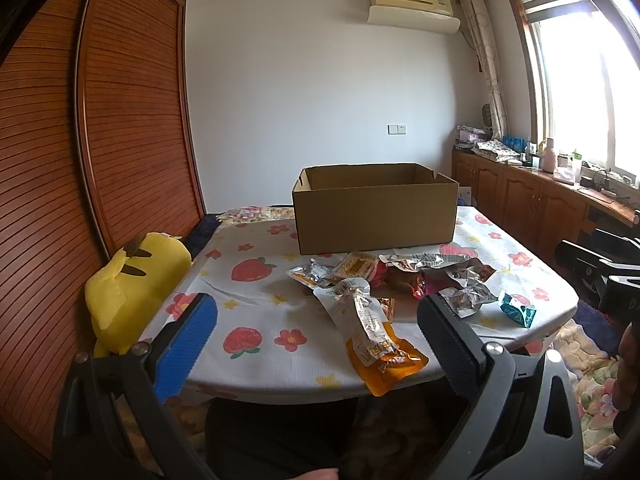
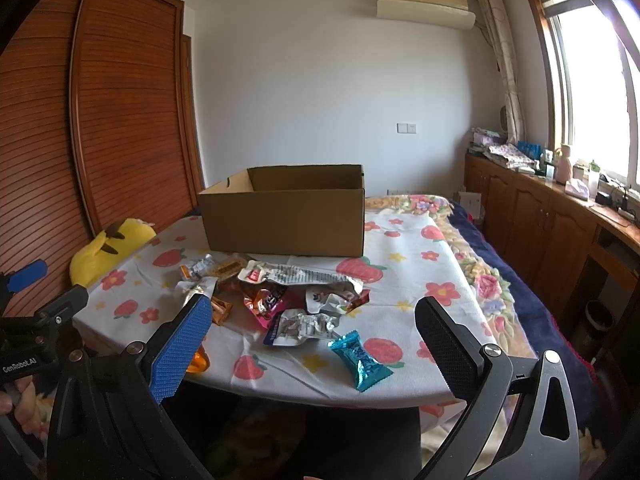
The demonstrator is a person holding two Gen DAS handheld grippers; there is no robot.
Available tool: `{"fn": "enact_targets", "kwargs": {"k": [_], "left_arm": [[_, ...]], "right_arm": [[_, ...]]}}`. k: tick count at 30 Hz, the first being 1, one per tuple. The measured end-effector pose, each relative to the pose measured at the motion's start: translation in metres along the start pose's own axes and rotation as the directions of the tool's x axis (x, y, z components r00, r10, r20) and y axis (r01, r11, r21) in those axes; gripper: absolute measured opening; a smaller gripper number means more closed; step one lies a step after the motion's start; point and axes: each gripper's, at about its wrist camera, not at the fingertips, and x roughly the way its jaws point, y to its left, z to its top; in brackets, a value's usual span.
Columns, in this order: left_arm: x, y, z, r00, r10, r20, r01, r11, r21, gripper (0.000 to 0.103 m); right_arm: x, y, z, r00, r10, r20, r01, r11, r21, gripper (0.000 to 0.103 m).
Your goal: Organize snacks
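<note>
Box [image 2: 286, 222] interior mostly hidden; snacks [image 2: 292, 304] lie outside.

One open cardboard box [image 1: 376, 216] is seen on the cloth-covered table [image 1: 256, 292], beyond the tips of both tongs. About eight snack packets are counted in a loose pile between the box and the tongs, though overlaps leave the exact number uncertain. Among them, one long orange pouch [image 1: 380, 340] is seen between the left tongs' fingers, and one teal wrapped sweet [image 2: 360, 360] between the right tongs' fingers. One yellow plush toy [image 1: 132, 284] is seen left of the left tongs.
</note>
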Motion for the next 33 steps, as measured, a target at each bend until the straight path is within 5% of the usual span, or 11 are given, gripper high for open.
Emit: {"fn": "enact_targets", "kwargs": {"k": [33], "left_arm": [[-0.007,0.002,0.013,1.0,-0.003,0.01,0.003,1.0,-0.004,0.101]], "right_arm": [[-0.001,0.0,-0.001,1.0,-0.002,0.0,0.002,1.0,-0.001,0.103]]}}
